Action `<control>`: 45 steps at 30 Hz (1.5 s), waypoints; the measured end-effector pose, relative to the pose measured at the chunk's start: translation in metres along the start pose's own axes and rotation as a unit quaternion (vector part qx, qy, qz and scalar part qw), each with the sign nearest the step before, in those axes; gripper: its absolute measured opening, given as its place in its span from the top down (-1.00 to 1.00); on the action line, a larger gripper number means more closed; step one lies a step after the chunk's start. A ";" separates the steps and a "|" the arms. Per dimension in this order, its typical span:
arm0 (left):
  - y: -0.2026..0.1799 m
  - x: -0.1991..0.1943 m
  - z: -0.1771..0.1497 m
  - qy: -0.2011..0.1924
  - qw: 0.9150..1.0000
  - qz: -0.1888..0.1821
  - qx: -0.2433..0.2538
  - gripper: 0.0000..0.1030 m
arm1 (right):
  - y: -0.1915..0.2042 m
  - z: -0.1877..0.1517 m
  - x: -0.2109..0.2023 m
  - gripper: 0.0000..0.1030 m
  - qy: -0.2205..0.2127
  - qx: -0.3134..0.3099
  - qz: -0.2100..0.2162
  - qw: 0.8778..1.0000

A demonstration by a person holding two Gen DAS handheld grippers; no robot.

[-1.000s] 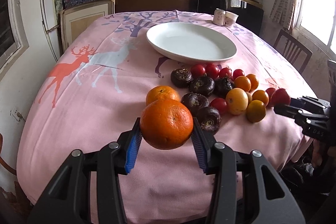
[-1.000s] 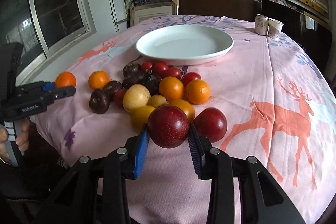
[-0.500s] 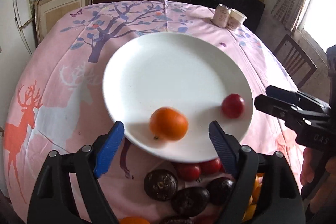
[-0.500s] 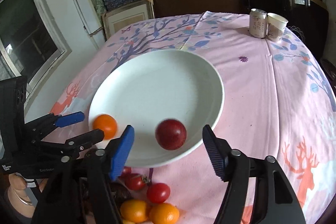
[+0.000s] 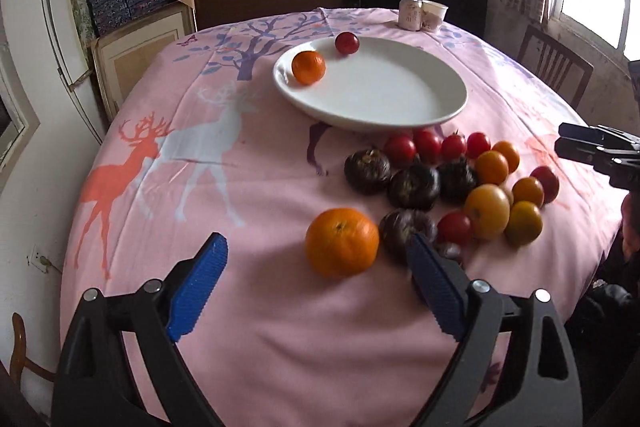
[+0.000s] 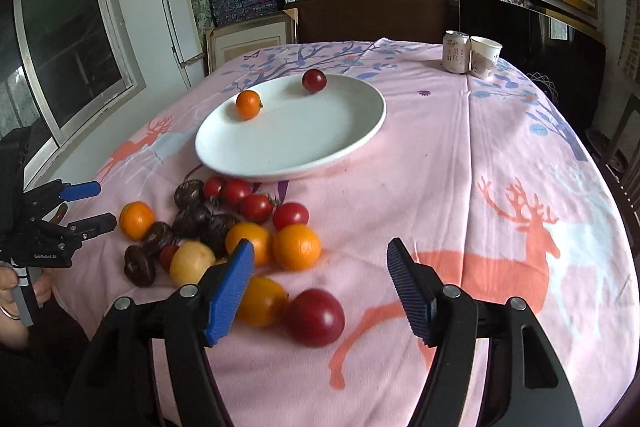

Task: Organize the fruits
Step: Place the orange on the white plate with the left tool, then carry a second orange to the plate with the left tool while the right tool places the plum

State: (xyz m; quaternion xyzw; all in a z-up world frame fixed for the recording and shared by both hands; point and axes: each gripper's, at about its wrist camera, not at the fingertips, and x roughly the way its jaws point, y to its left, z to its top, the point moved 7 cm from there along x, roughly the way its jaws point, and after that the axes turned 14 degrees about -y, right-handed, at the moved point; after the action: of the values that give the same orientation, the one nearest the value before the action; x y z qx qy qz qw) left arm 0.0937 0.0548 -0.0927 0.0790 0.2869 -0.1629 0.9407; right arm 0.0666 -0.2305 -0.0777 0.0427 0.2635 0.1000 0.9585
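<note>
A white plate [image 5: 420, 99] [image 6: 320, 147] holds an orange [image 5: 308, 67] [image 6: 248, 104] and a red plum [image 5: 347, 43] [image 6: 314, 80] at its far left rim. My left gripper [image 5: 316, 283] is open and empty, just short of a second orange [image 5: 342, 242] [image 6: 136, 220] on the cloth. My right gripper [image 6: 320, 287] is open and empty above a second red plum [image 6: 315, 317] [image 5: 546, 179]. A pile of dark fruits [image 5: 414, 185], red tomatoes [image 5: 426, 145] and yellow-orange fruits [image 5: 487, 211] lies in front of the plate.
A pink deer-print cloth [image 5: 200, 167] covers the round table. A can [image 6: 456, 51] and a paper cup [image 6: 485, 57] stand at the far edge. A chair [image 5: 554, 67] stands at the right. Shelves with boxes fill the back wall.
Both grippers have pulled back from the plate to the near side of the table. The orange and plum they let go have rolled to the plate's far left rim.
</note>
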 end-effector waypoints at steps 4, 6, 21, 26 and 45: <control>0.009 0.002 -0.011 0.006 1.000 0.021 0.013 -0.72 | -0.001 -0.010 -0.006 -0.35 0.002 0.015 -0.002 1.000; 0.004 0.011 -0.013 0.013 0.999 0.024 0.030 -0.58 | -0.003 -0.013 -0.006 -0.35 0.005 0.017 -0.007 1.000; -0.020 0.011 -0.002 -0.023 0.999 -0.034 -0.022 0.11 | 0.017 -0.040 0.000 -0.15 0.035 -0.067 -0.010 0.997; -0.014 -0.017 0.007 -0.050 0.998 -0.019 -0.022 0.10 | 0.013 -0.038 0.014 -0.11 0.031 -0.025 0.013 0.999; -0.014 -0.009 -0.009 -0.026 0.999 -0.023 -0.035 0.10 | 0.006 -0.048 0.013 0.16 0.057 -0.022 0.029 0.998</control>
State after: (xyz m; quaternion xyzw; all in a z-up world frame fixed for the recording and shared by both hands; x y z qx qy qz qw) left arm 0.0767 0.0464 -0.0956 0.0349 0.2700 -0.1763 0.9459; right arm 0.0519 -0.2199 -0.1249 0.0239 0.3140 0.1360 0.9393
